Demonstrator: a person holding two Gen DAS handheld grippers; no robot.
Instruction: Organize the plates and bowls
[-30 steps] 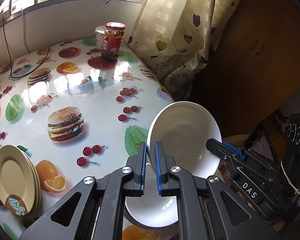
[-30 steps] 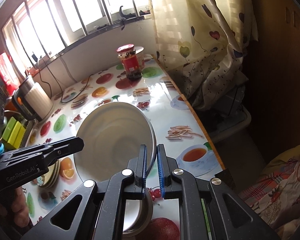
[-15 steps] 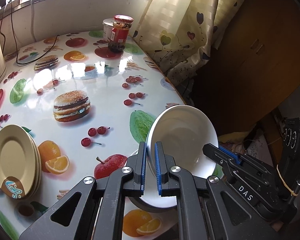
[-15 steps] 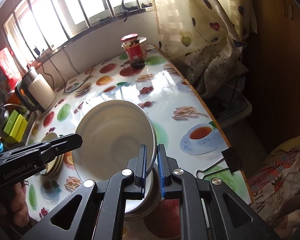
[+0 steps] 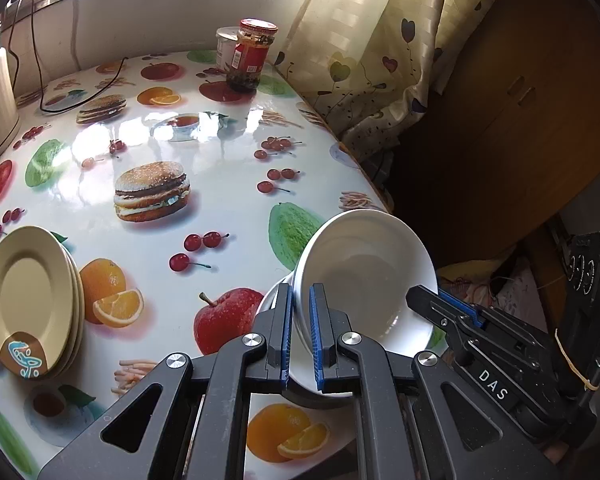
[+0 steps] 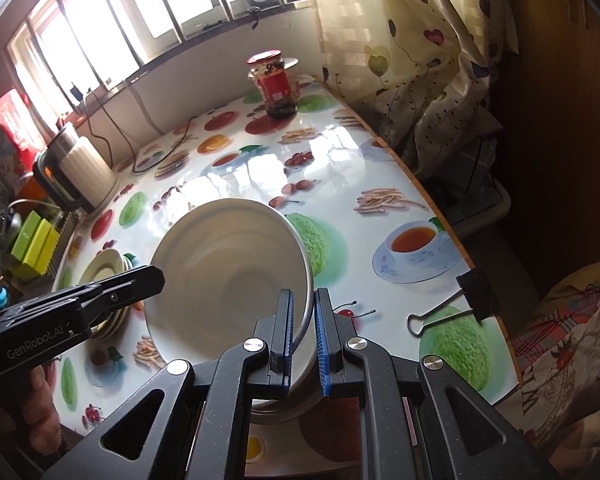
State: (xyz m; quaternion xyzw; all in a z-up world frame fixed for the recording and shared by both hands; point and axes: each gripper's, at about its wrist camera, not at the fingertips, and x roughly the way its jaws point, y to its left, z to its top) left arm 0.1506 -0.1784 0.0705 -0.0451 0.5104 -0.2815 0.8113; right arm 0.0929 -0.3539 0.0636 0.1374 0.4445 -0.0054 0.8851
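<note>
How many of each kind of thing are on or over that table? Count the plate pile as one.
White bowls: 2
Plate pile: 1
Jar: 1
White tub: 1
Kettle: 1
Binder clip: 1
Total: 7

Both wrist cameras looked steeply down along their jaws, close over the worktop (image 5: 100, 184) near edge, sharing the tilted white bowl (image 5: 364, 276) (image 6: 228, 276) and far jar (image 5: 252, 56) (image 6: 274, 80).
</note>
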